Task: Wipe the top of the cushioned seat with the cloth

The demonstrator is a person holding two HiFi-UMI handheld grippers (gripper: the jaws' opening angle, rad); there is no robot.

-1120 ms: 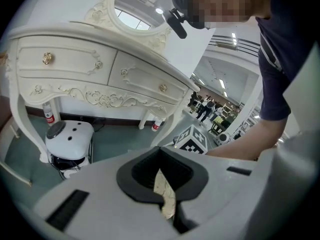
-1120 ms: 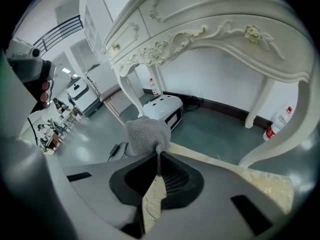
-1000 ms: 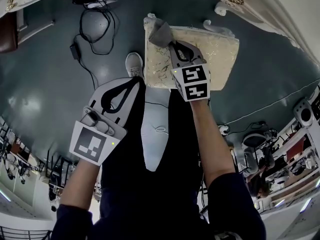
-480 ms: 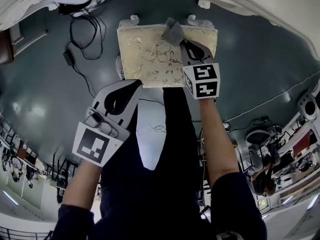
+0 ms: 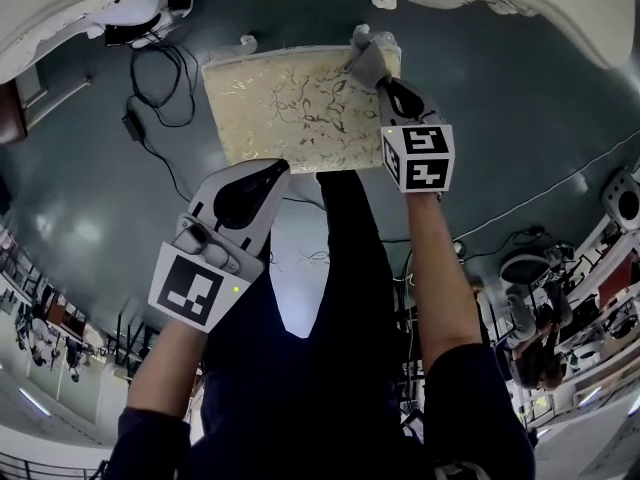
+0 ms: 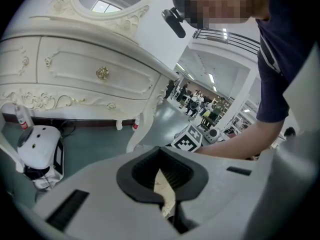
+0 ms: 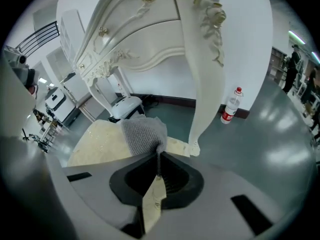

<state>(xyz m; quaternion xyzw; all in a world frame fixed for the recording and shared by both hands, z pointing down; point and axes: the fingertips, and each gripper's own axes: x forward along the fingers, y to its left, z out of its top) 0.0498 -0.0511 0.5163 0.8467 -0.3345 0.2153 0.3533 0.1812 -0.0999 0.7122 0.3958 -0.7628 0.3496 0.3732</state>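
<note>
In the head view, the seat (image 5: 290,108) fills the upper middle of the frame. The grey cloth (image 5: 366,64) sits on its upper right corner, pinched by the right gripper (image 5: 383,83). The left gripper (image 5: 268,173) hangs at lower left, just off the seat's near edge. Cables (image 5: 150,78) trail at upper left.

In the left gripper view, the jaws meet at their tips with nothing between them. A white dresser (image 6: 75,69) spans the upper left.

In the right gripper view, the jaws are clamped on the cloth at centre, which rests on the seat's corner. A bottle (image 7: 231,105) stands at right by the wall.
</note>
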